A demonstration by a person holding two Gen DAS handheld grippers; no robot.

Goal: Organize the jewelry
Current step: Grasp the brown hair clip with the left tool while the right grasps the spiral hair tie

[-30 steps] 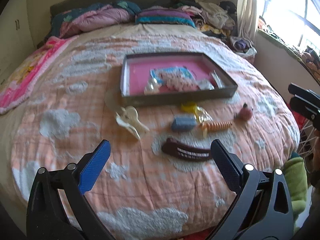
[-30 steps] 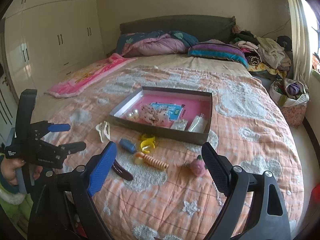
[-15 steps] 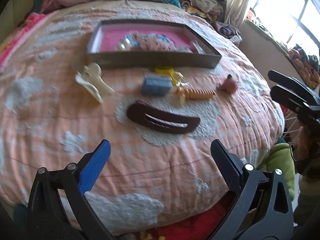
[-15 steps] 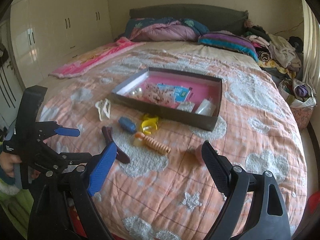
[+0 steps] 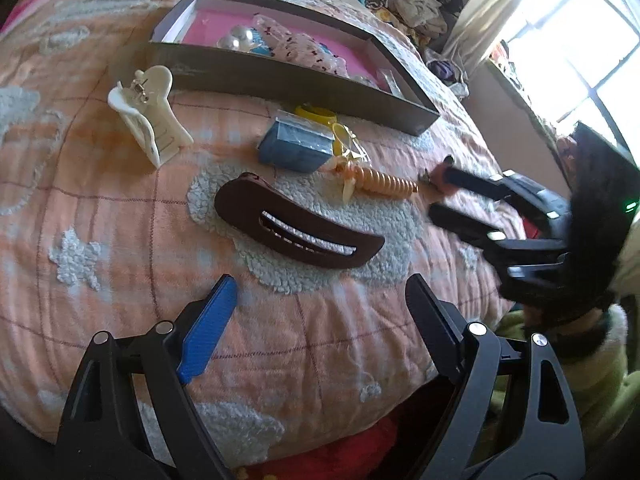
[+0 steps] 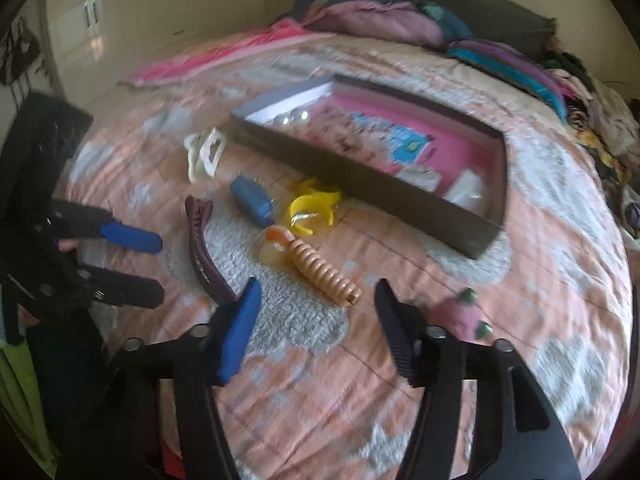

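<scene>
A dark brown hair clip [image 5: 298, 226] lies on the bedspread just ahead of my open left gripper [image 5: 320, 300]; it also shows in the right wrist view [image 6: 202, 250]. Beyond it lie a cream claw clip [image 5: 150, 118], a blue clip [image 5: 296, 146], a yellow clip [image 5: 320, 114] and an orange spiral clip [image 5: 380, 182]. My right gripper [image 6: 316, 300] is open and empty, just short of the orange spiral clip [image 6: 324, 270] and left of a pink strawberry piece [image 6: 460, 316]. The dark box [image 5: 280, 76] with a pink lining holds several small items.
Everything lies on a peach bedspread [image 5: 100, 208] with white fluffy patches. Pillows and piled clothes [image 6: 400, 20] lie at the head of the bed. A window [image 5: 580, 48] is on the right, wardrobes [image 6: 120, 12] on the left.
Both grippers have moved down and closer to the items on the bed. The left one has come up to the brown clip, the right one to the orange spiral clip. Both stay open.
</scene>
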